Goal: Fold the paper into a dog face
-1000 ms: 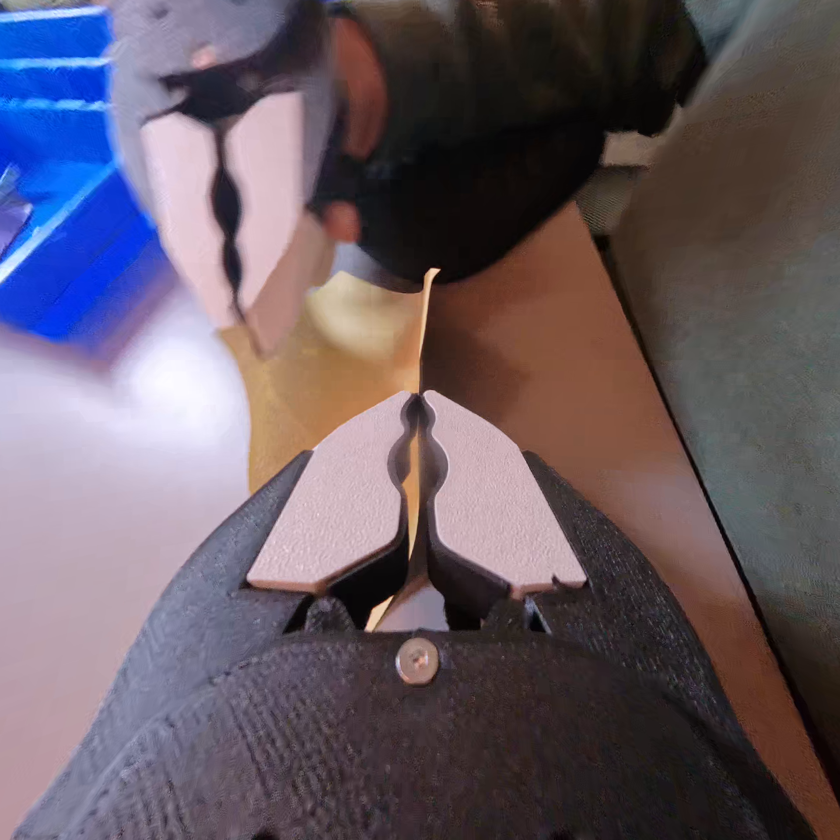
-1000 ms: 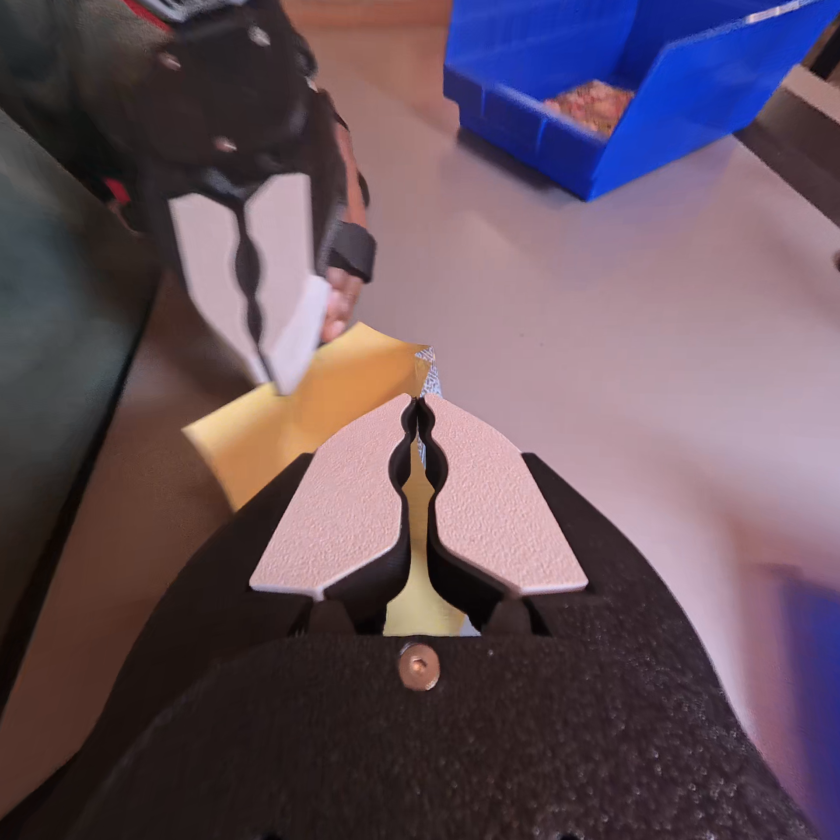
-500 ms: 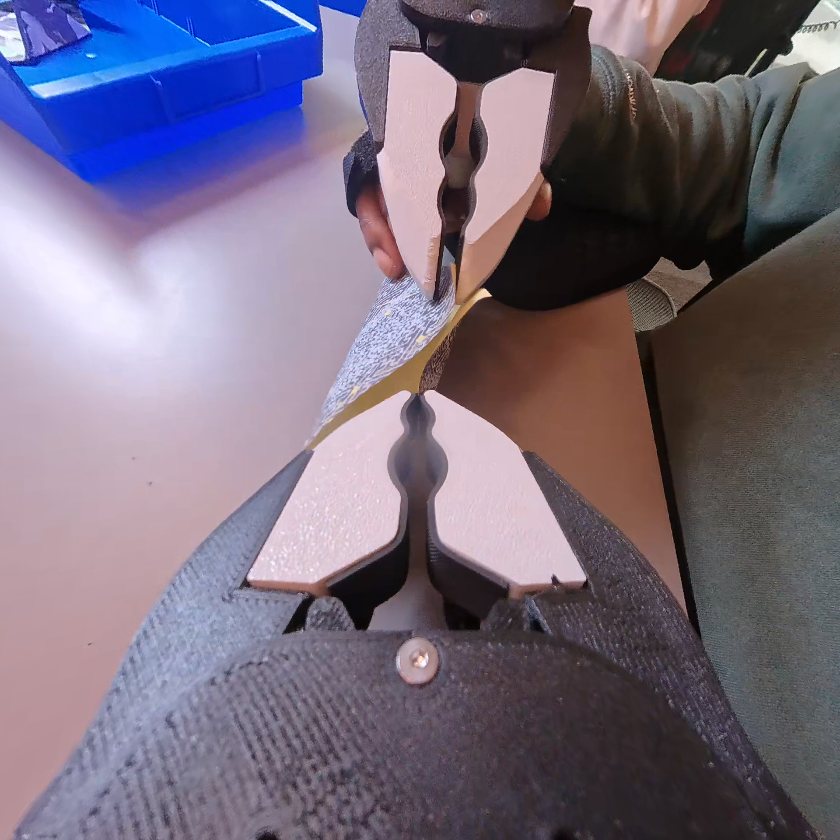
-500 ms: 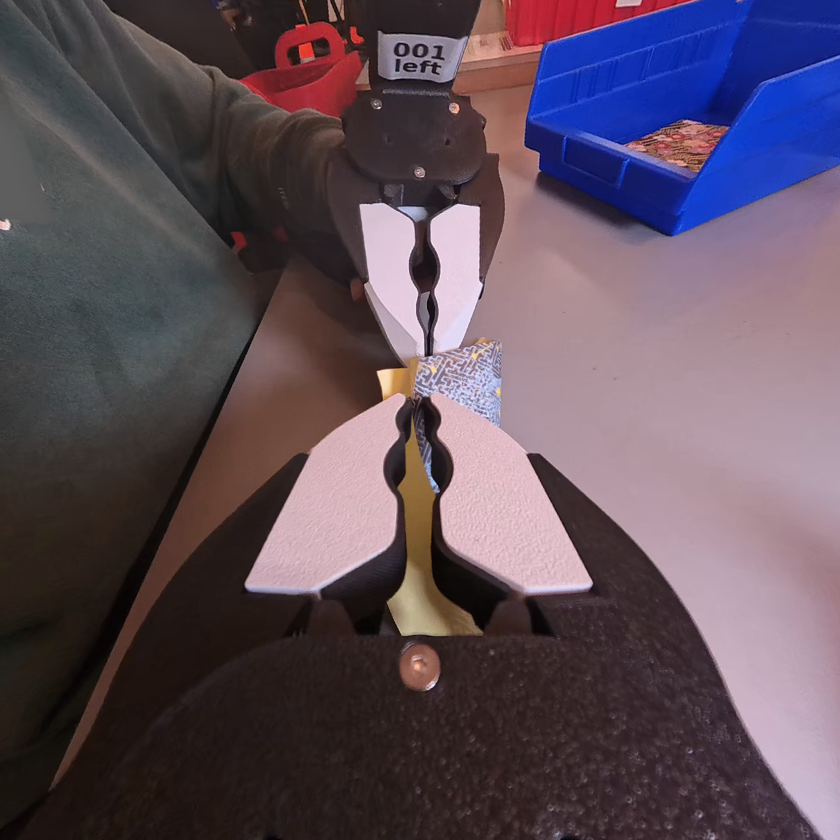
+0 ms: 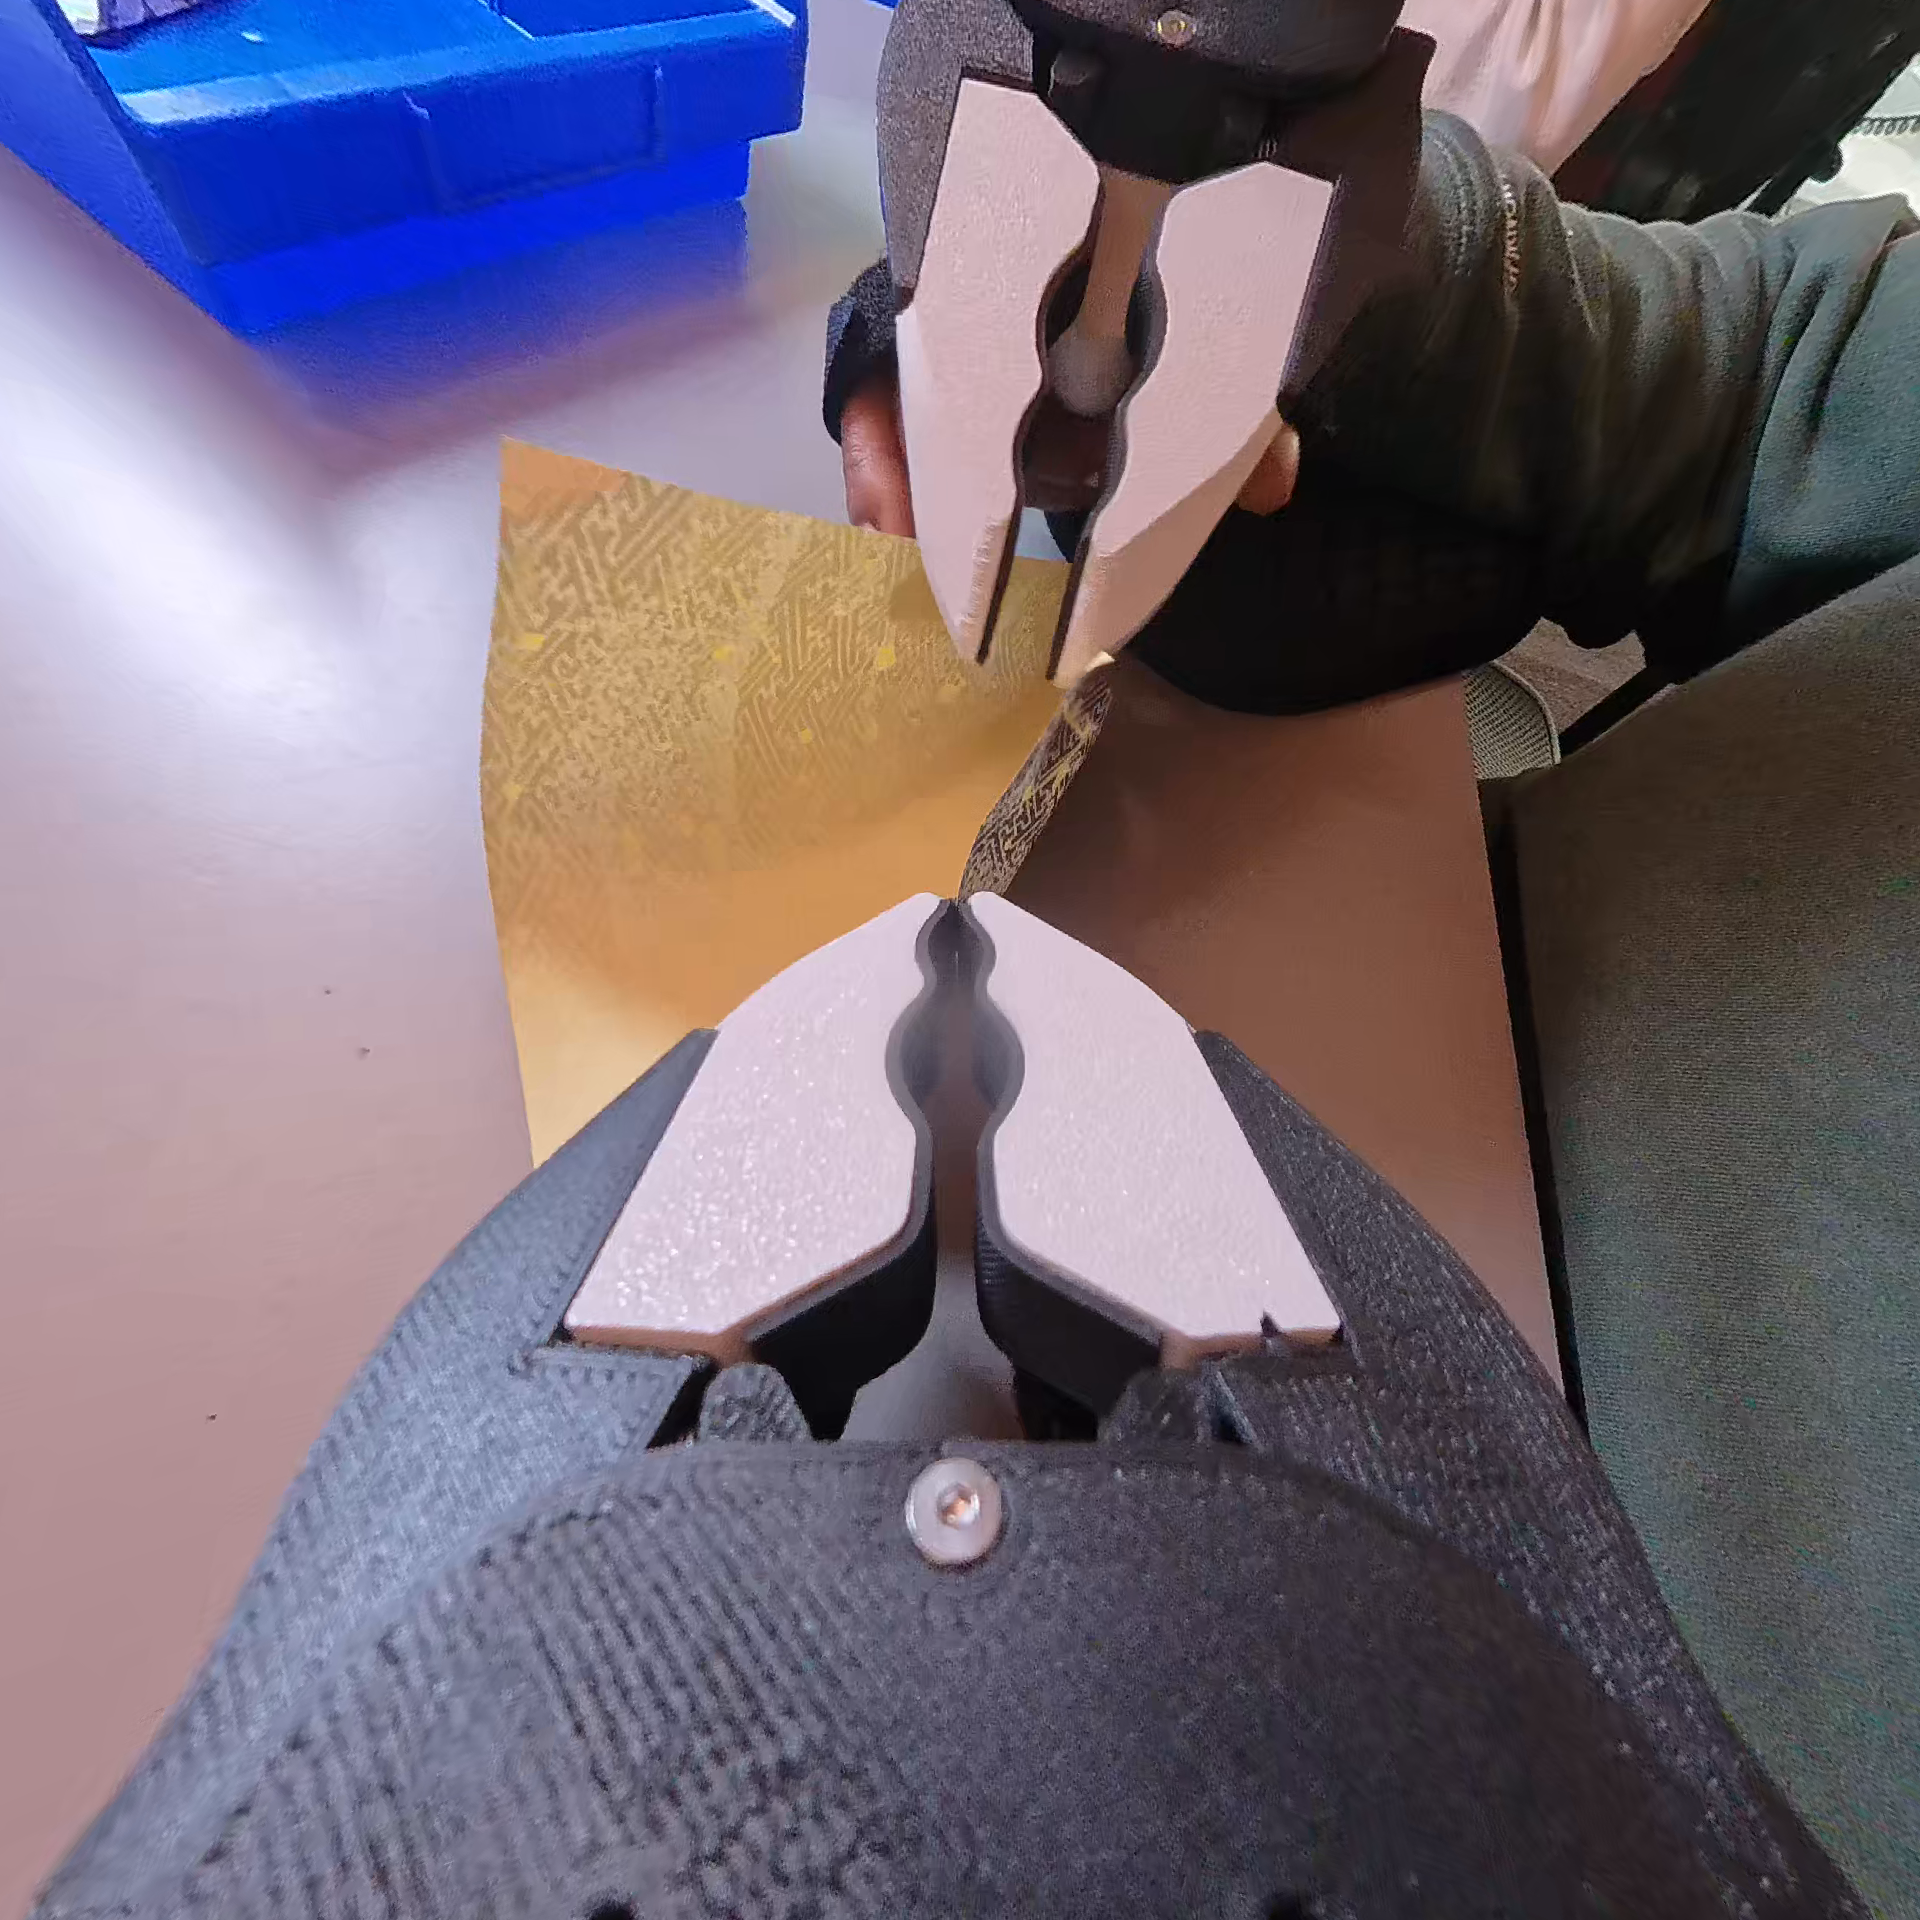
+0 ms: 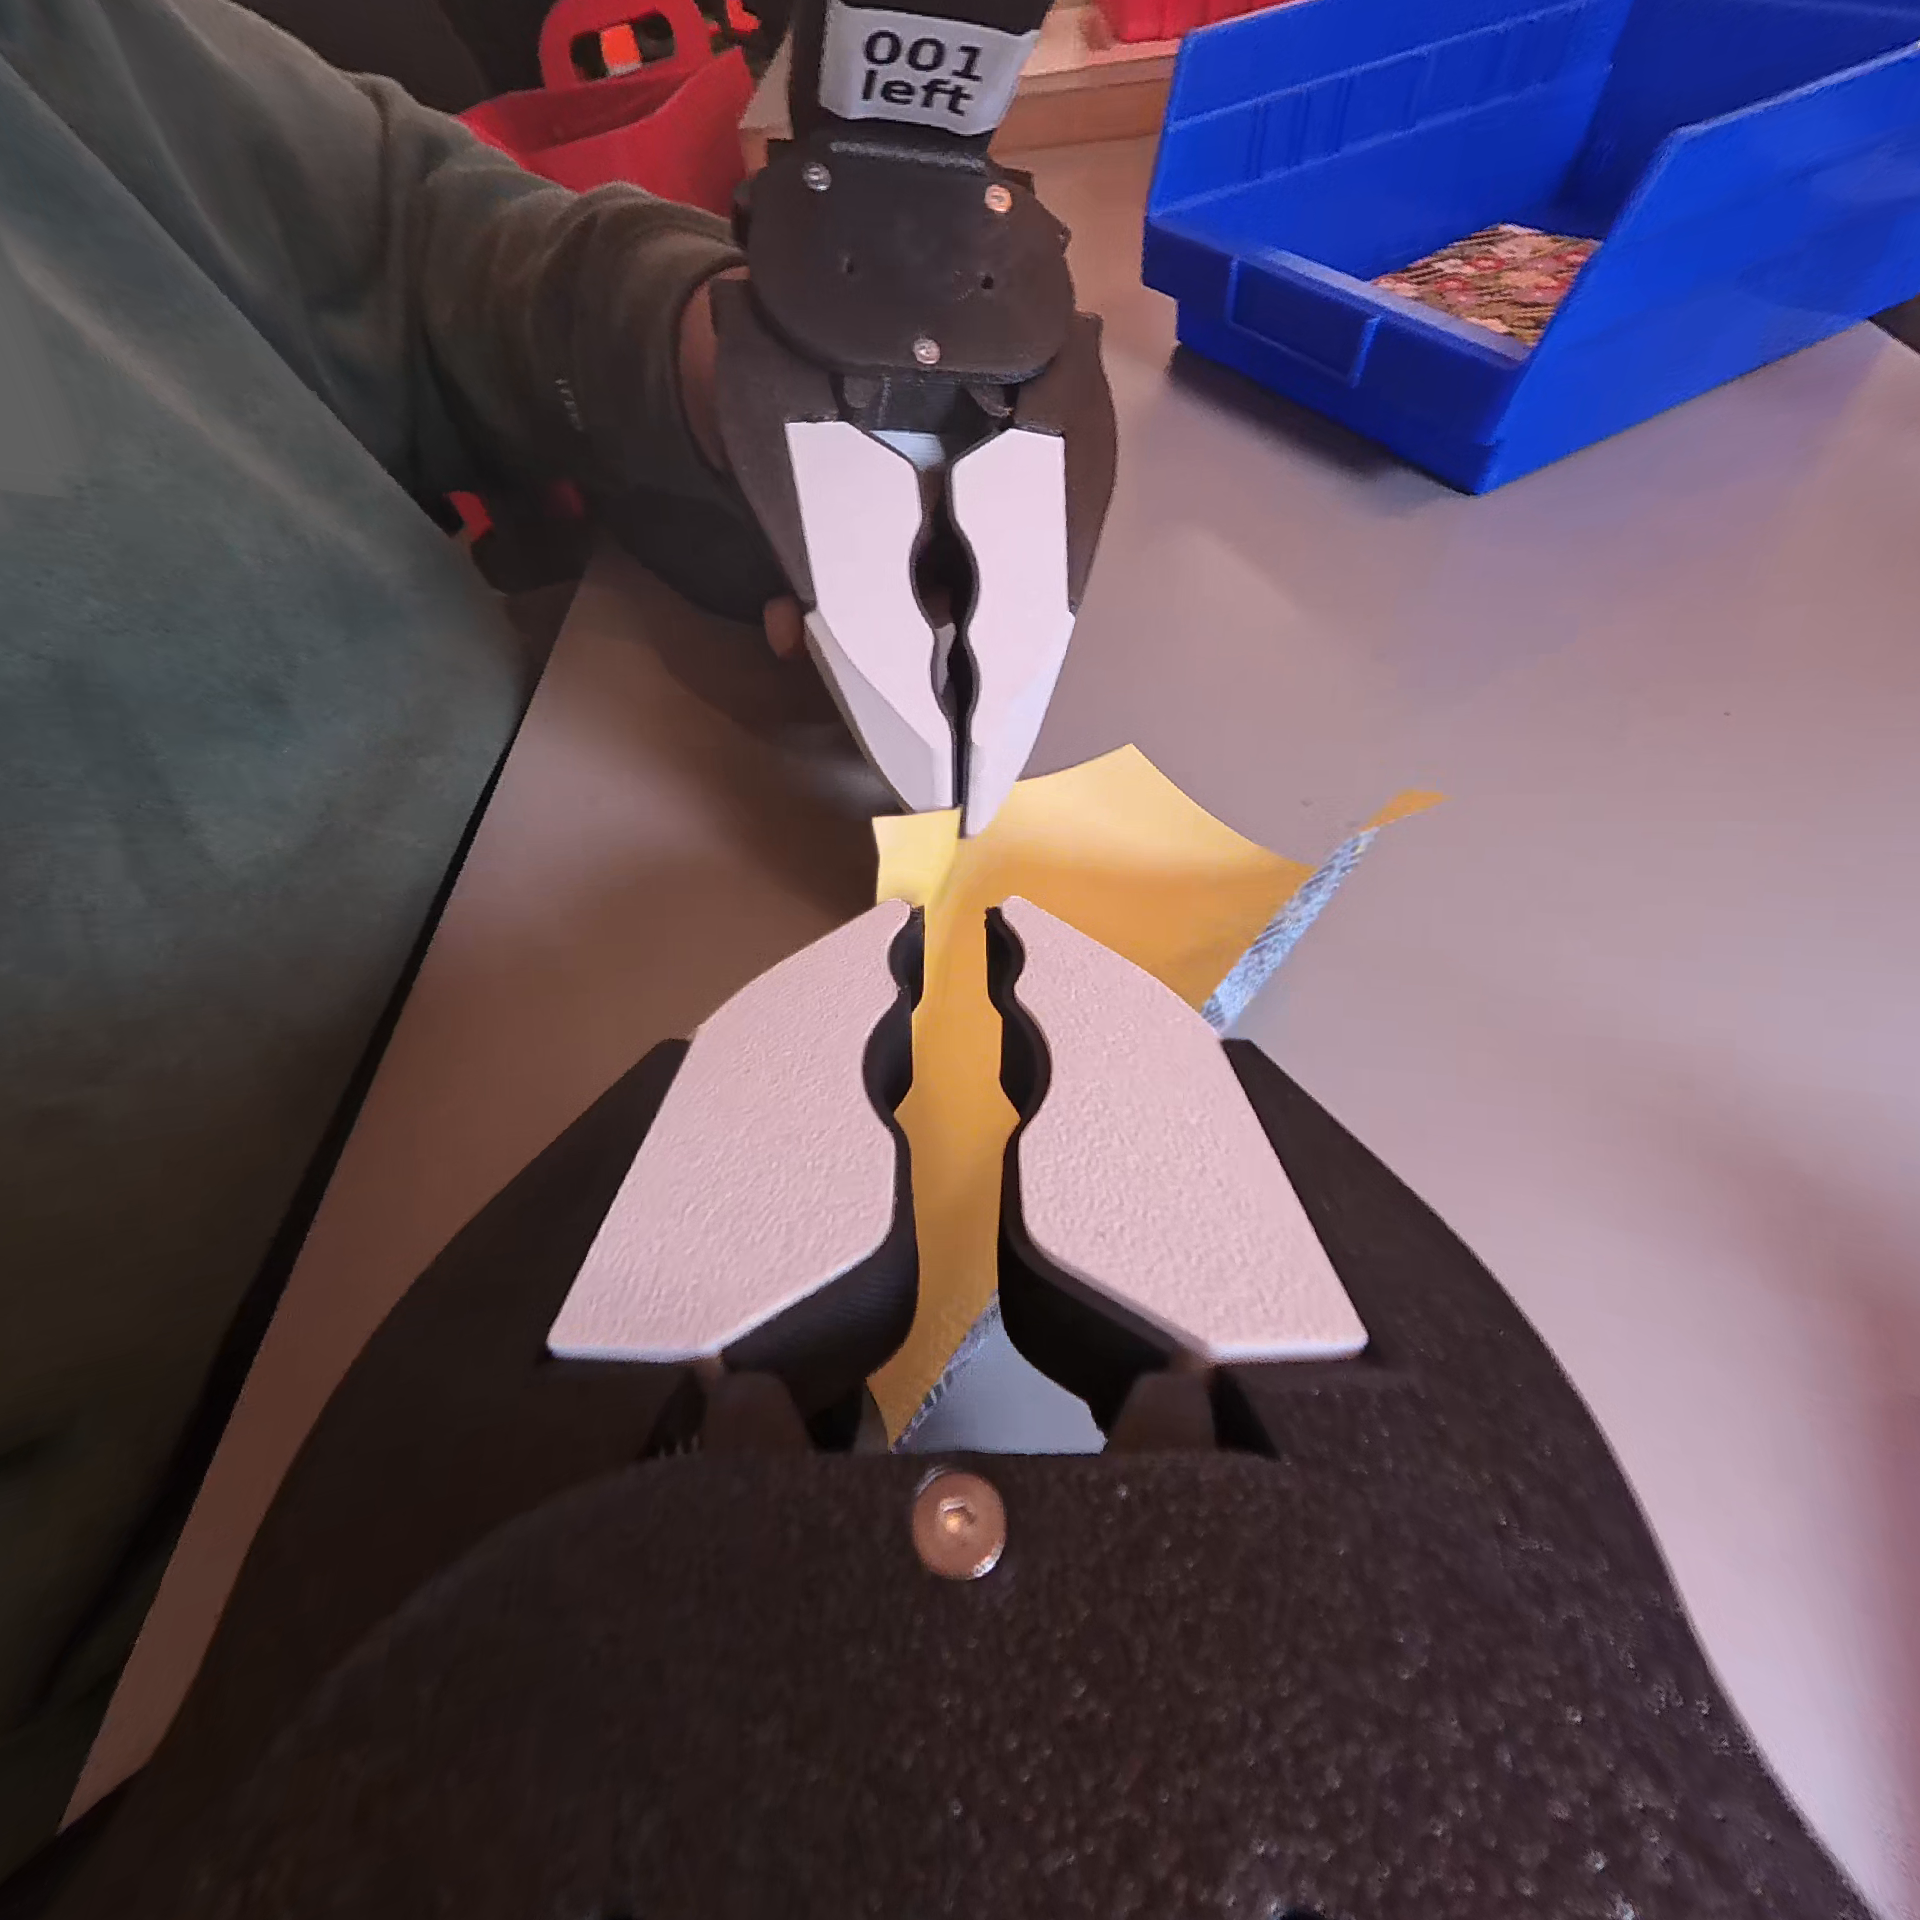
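While my left gripper [image 5: 954, 906] pinches the paper [image 5: 727, 727] corner, my right gripper [image 6: 954, 914] straddles the facing edge, jaws narrowly parted.

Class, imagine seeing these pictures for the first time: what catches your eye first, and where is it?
The yellow patterned paper at the centre, curling up off the table. Two claws meet tip to tip over it: the left claw shut on its near corner, the right claw open. Blue bins stand behind.
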Motion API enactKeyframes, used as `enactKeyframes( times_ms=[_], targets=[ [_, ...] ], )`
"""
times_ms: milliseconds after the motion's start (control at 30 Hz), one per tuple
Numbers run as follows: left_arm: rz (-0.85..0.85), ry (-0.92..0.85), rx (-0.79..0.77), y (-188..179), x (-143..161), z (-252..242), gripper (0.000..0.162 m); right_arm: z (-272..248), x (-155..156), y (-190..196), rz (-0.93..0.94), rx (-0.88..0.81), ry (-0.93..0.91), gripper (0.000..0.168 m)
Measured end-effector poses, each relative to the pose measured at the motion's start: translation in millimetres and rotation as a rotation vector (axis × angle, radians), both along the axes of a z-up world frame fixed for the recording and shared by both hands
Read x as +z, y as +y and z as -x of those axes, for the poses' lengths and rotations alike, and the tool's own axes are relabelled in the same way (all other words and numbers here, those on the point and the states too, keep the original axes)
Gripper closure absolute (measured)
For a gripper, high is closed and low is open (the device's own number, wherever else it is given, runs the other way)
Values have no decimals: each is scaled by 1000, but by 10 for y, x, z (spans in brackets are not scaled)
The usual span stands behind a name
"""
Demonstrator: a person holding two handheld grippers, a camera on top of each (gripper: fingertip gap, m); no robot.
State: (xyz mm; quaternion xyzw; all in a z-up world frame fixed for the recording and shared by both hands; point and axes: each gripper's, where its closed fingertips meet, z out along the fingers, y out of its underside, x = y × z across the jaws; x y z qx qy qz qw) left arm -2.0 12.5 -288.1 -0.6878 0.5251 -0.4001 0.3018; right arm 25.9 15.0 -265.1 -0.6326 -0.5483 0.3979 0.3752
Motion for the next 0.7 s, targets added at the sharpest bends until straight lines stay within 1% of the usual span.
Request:
enactKeyframes(
  times_ms=[133,300,367,433,467,533,600,633,667,700],
  targets=[
    [-10,-3,5,17,19,12,162,-67,-65,197,23,-114,-34,153],
    [-7,-19,22,80,97,84,162,-341,-170,577,35,-346,-112,134],
    [-6,-26,35,128,131,134,162,-384,-113,571,56,-340,-82,130],
    [-9,-32,49,171,150,174,162,-318,-12,427,84,-248,-23,121],
    [-2,-38,46,172,159,182,162,-265,44,352,65,-201,1,118],
    [10,-61,15,133,184,166,162,-157,72,284,-41,-152,-22,116],
    [10,-55,-6,100,171,144,162,-25,27,261,-144,-115,-83,120],
    [9,-52,-17,79,162,130,162,48,3,220,-168,-80,-103,129],
    [14,-55,-33,46,159,117,162,110,-20,165,-176,-41,-116,144],
    [21,-64,-61,-4,168,109,162,145,-47,115,-172,-7,-136,167]
  ],
)
